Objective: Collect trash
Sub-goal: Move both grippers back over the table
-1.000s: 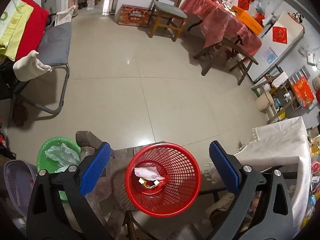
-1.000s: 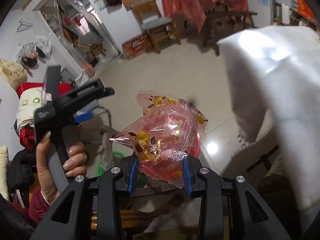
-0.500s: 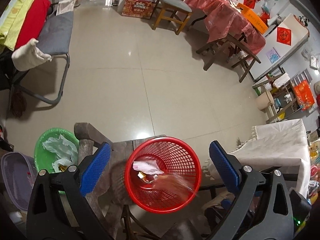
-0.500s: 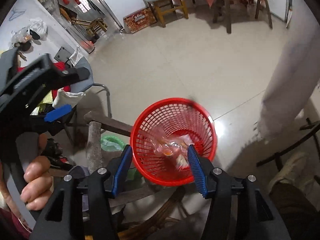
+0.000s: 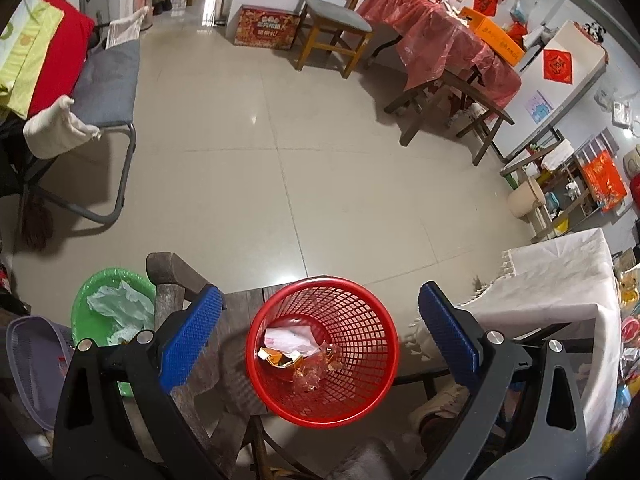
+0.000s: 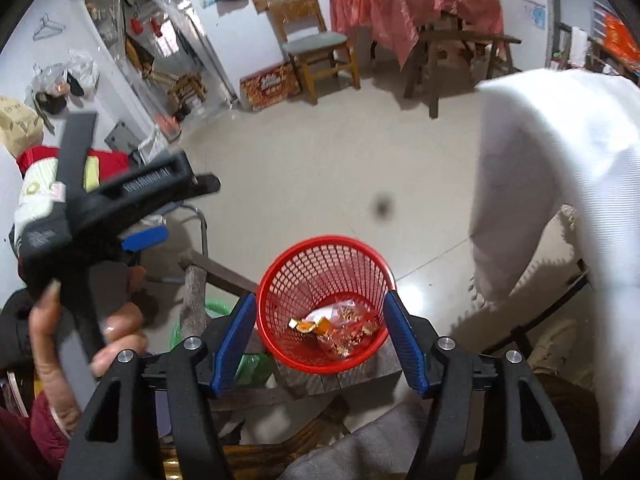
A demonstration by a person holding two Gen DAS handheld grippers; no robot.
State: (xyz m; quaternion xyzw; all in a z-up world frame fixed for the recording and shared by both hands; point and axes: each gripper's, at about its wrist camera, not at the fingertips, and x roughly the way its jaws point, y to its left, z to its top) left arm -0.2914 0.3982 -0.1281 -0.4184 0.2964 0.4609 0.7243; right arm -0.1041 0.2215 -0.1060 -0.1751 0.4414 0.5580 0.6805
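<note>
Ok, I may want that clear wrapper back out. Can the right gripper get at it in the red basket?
Probably yes: the right gripper hangs open right above the red basket, whose top is uncovered, and the wrapper lies on top.

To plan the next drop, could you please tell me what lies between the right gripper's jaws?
In the right wrist view, the red basket, holding the plastic wrapper, shows between the right gripper open jaws.

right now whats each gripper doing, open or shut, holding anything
left gripper: open, holding nothing, above the red basket.
right gripper: open, holding nothing; the plastic wrapper lies in the basket.
</note>
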